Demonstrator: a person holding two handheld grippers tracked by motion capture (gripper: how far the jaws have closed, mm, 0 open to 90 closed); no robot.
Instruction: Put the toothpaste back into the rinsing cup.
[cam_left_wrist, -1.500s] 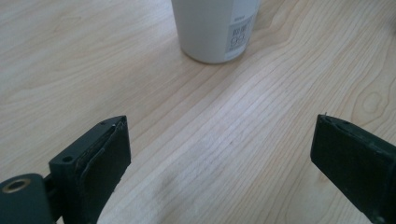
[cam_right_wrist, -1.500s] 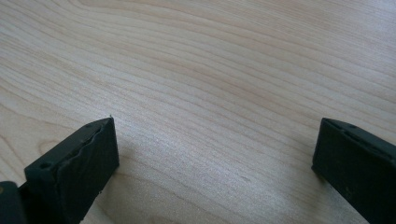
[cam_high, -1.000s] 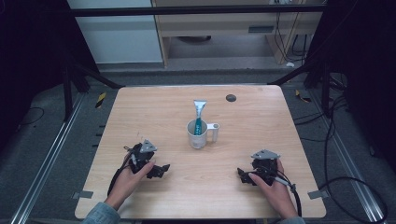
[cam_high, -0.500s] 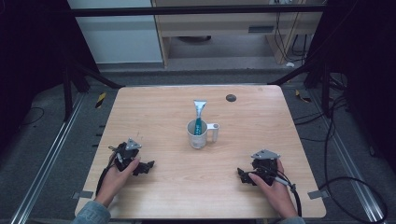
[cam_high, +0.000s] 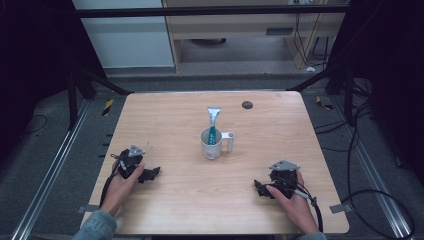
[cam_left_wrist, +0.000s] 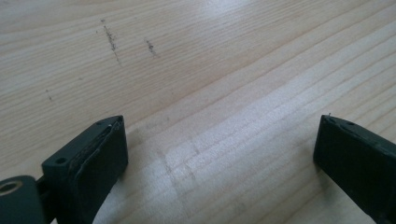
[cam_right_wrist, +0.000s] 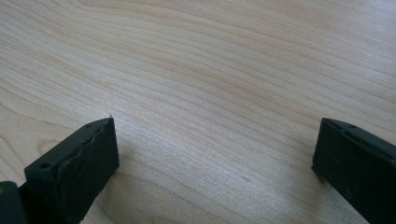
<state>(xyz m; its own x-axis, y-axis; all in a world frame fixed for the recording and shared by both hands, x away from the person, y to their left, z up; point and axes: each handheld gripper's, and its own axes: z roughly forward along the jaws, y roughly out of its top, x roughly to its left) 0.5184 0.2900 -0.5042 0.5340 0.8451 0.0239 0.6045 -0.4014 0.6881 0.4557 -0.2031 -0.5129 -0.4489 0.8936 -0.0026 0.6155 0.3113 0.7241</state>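
A white mug (cam_high: 214, 144) stands at the middle of the wooden table (cam_high: 175, 115), its handle to the right. A teal and silver tube (cam_high: 213, 123) leans upright inside it. My left gripper (cam_high: 151, 174) rests near the table's front left, held by a hand, and it is open. In the left gripper view its jaws stand wide apart over bare wood, left gripper (cam_left_wrist: 219, 135). My right gripper (cam_high: 259, 188) sits at the front right, also open. Its own view shows the right gripper (cam_right_wrist: 215, 140) with nothing between the jaws.
A small dark round disc (cam_high: 247, 105) lies near the table's far edge, right of centre. Metal rails (cam_high: 55, 165) run along the floor on both sides. Cables (cam_high: 360, 165) trail on the floor at the right.
My left gripper has moved left and toward the table's front edge, away from the mug. The right gripper has stayed in place.
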